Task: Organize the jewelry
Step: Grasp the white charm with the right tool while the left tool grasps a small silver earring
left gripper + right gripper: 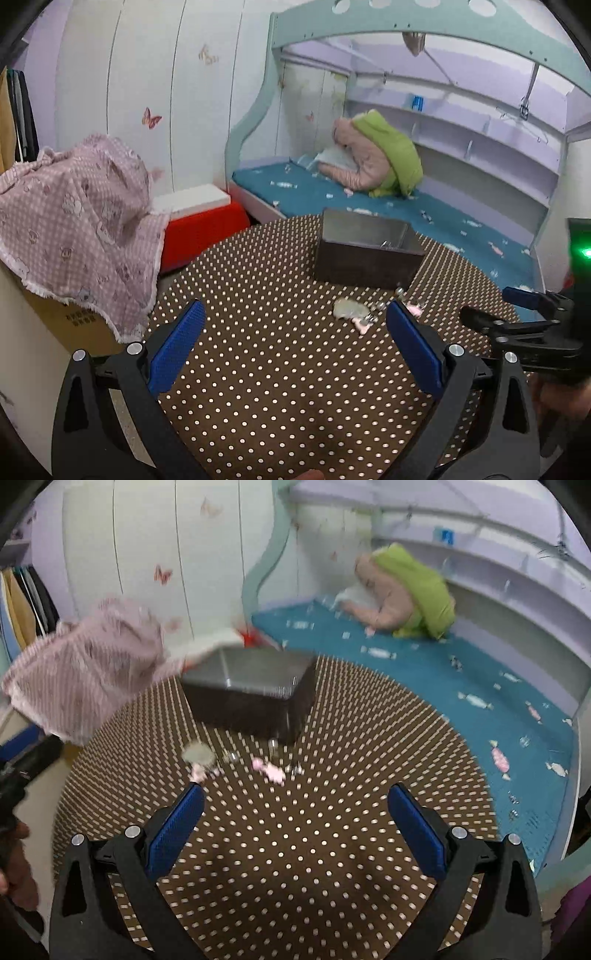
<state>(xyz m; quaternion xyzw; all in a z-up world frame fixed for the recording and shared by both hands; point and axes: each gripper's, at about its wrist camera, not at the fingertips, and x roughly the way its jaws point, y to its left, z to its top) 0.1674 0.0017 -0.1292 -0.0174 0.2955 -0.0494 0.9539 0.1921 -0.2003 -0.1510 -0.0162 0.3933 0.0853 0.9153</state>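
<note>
Both grippers, left gripper [295,347] and right gripper [295,830], hang spread wide and empty over one dotted table [280,387]. At twelve o'clock sit two pink trinkets [269,770], some blurred silver pieces [199,755], and one dark box [251,698].

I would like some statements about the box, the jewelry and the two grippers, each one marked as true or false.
1. The left gripper is open and holds nothing. True.
2. The dark box stands on the blue bed. False: it stands on the dotted tablecloth.
3. The loose jewelry pieces lie on the cloth in front of the box. True.
4. The right gripper is shut on a pink piece. False: its jaws are wide apart and empty.
5. The box has a closed lid. False: its top is open, and something small and shiny lies inside.
</note>
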